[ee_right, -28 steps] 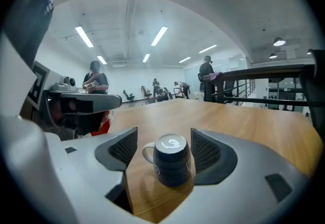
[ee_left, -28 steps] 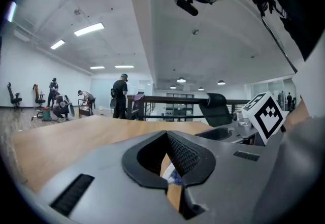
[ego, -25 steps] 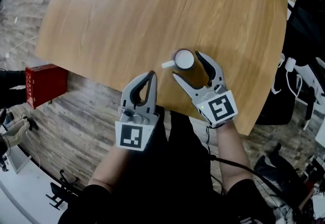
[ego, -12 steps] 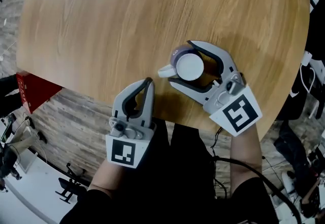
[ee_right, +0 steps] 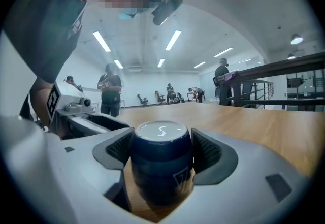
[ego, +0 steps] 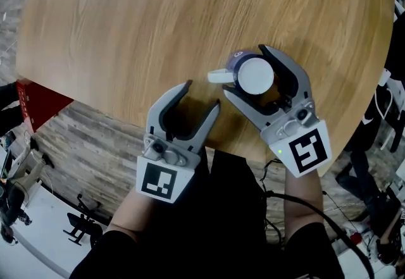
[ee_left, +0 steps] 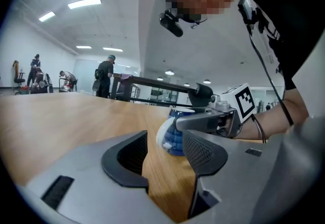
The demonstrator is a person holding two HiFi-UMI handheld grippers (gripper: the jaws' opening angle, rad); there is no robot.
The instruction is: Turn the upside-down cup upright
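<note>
A dark blue cup point(ego: 255, 75) stands upside down on the wooden table point(ego: 158, 18), white base up and white handle pointing left. My right gripper point(ego: 243, 72) is open, a jaw on each side of the cup with thin gaps at the pads. From the right gripper view the cup point(ee_right: 161, 167) fills the space between the right gripper's point(ee_right: 161, 152) pads. My left gripper point(ego: 202, 95) is at the table's near edge, left of the cup; its jaws are opening with nothing between them. Looking along the left gripper point(ee_left: 165, 136), the cup point(ee_left: 177, 141) stands just ahead.
The table's near edge runs just under both grippers. A red box point(ego: 35, 100) sits on the floor beyond the table's left edge. Several people stand far off across the room point(ee_left: 105, 73).
The left gripper's jaws went from shut to spread apart and it came lower toward the table edge. The right gripper slid forward, so the cup now sits deeper between its jaws.
</note>
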